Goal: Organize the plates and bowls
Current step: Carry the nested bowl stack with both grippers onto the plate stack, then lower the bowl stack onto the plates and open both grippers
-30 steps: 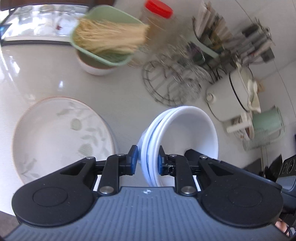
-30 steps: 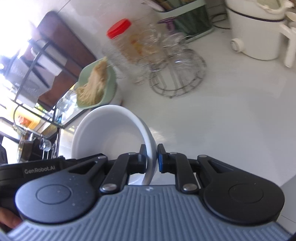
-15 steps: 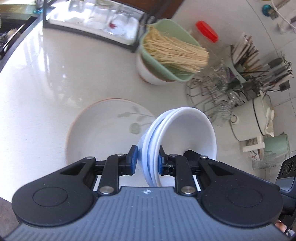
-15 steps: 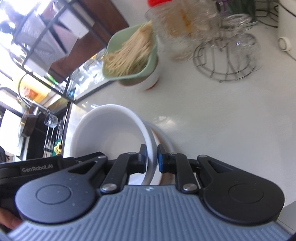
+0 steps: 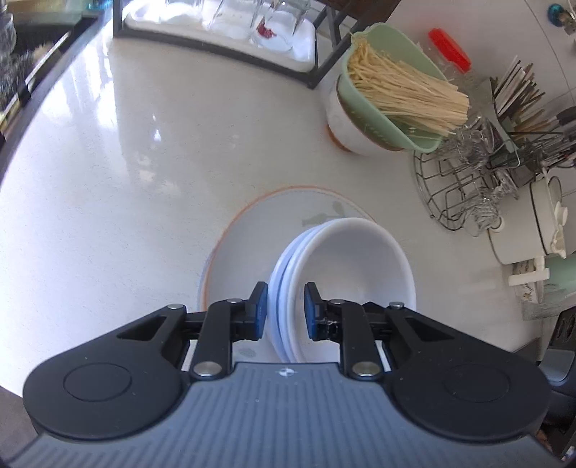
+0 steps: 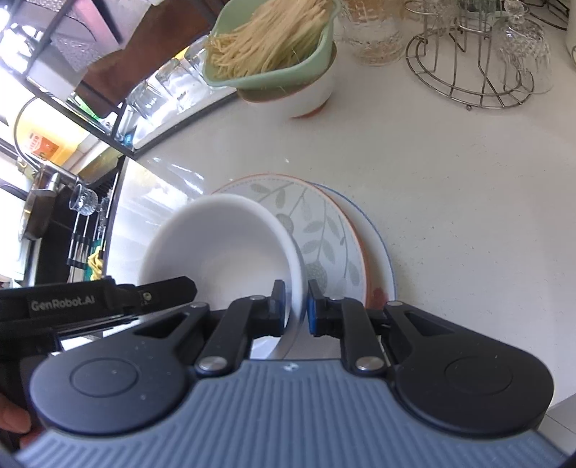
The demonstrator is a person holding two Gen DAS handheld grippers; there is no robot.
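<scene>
- Here, on a pale speckled countertop [image 5: 151,172], two handheld grippers carry a stack of white bowls [image 5: 345,273] between them, tilted on its side above a pile of plates.
- The left gripper [image 5: 286,309] is nearly closed, its blue pads clamped on the stack's near rim; several nested rims show between the fingers, though how many bowls there are cannot be told.
- The right gripper [image 6: 296,306] is closed almost fully, pinching the opposite rim of the white bowl stack, whose open mouth faces that camera.
- Below the bowls lies a leaf-patterned plate [image 6: 316,223] with an orange edge, resting on a blue-rimmed plate [image 6: 378,248] that peeks out on its right side.
- Whether the bowls touch the top plate cannot be told from either view.
- Farther back, a green colander of dry noodles [image 5: 392,90] sits in a white bowl with an orange foot [image 5: 342,122].
- Beside it stands a round wire rack [image 5: 450,187] holding upturned glasses, with a red-lidded jar [image 5: 450,50] behind it.
- A utensil holder [image 5: 518,100] and a white enamel pot [image 5: 532,223] line the right edge in the left wrist view.
- A black-framed shelf with clear glasses [image 5: 230,21] stands at the counter's far edge.
- Part of a person's hand [image 6: 12,421] shows at the lower left of the right wrist view.
</scene>
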